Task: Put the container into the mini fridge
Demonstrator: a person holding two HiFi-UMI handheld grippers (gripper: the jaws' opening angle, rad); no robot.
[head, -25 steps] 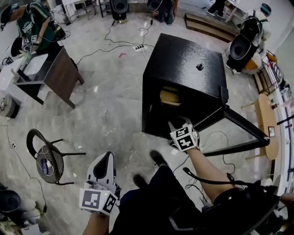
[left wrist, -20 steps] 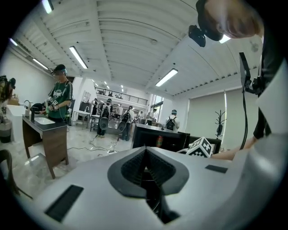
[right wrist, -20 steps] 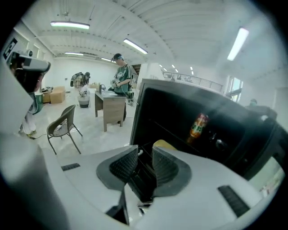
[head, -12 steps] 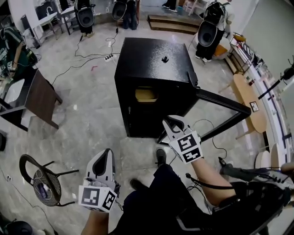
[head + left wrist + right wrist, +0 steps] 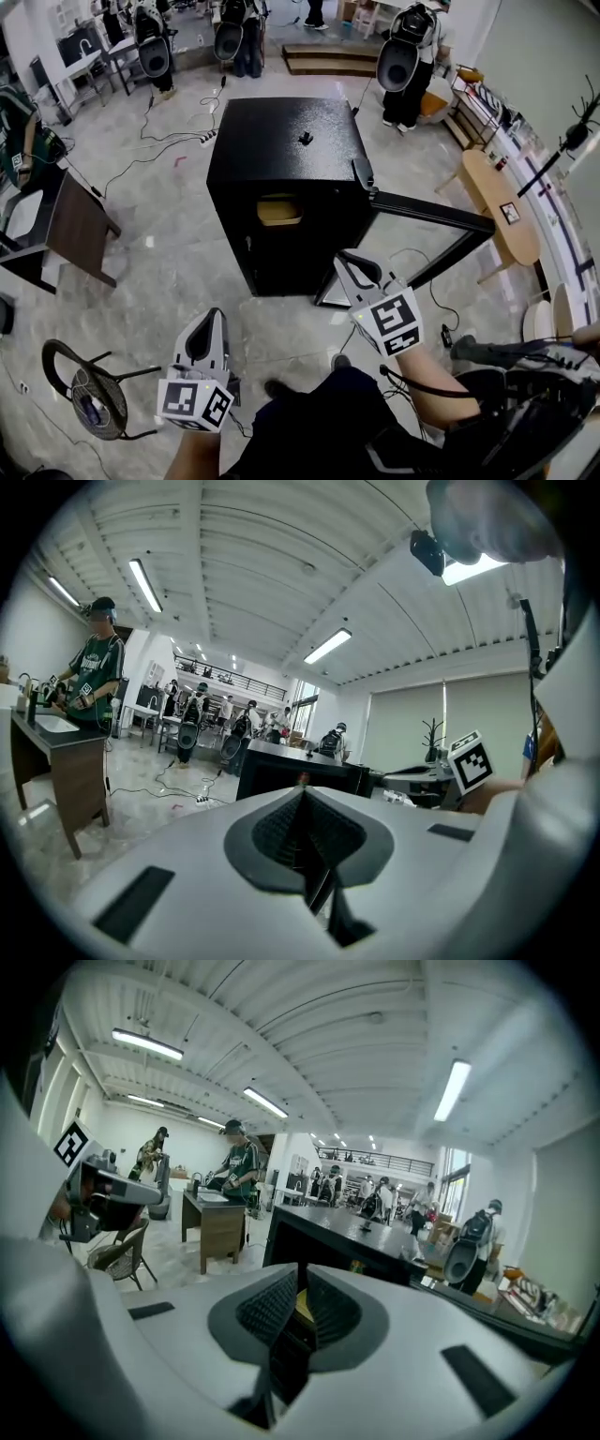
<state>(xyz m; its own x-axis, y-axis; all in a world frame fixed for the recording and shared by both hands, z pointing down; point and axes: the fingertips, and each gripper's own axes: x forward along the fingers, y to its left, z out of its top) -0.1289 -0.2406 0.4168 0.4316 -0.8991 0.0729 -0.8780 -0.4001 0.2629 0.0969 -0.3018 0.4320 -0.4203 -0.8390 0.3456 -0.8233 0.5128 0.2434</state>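
The black mini fridge (image 5: 281, 141) stands on the floor with its door (image 5: 427, 214) swung wide open to the right. A yellowish container (image 5: 278, 211) rests inside on the upper shelf. My right gripper (image 5: 349, 265) hangs just in front of the fridge's open lower right corner, clear of the container. Its jaws have just been closing; a thin slit remains and nothing is between them. In the right gripper view the container (image 5: 302, 1305) shows through that slit. My left gripper (image 5: 210, 323) is shut and empty, low at the left, well short of the fridge (image 5: 281, 775).
A round-backed chair (image 5: 89, 394) stands at lower left and a brown desk (image 5: 70, 225) at left. A low wooden table (image 5: 502, 202) lies right of the open door. Cables and a power strip (image 5: 208, 139) trail behind the fridge. Several people stand at the back.
My right gripper has drawn back from the fridge's lower opening and risen, and its jaws look narrower. The left gripper has shifted only a little.
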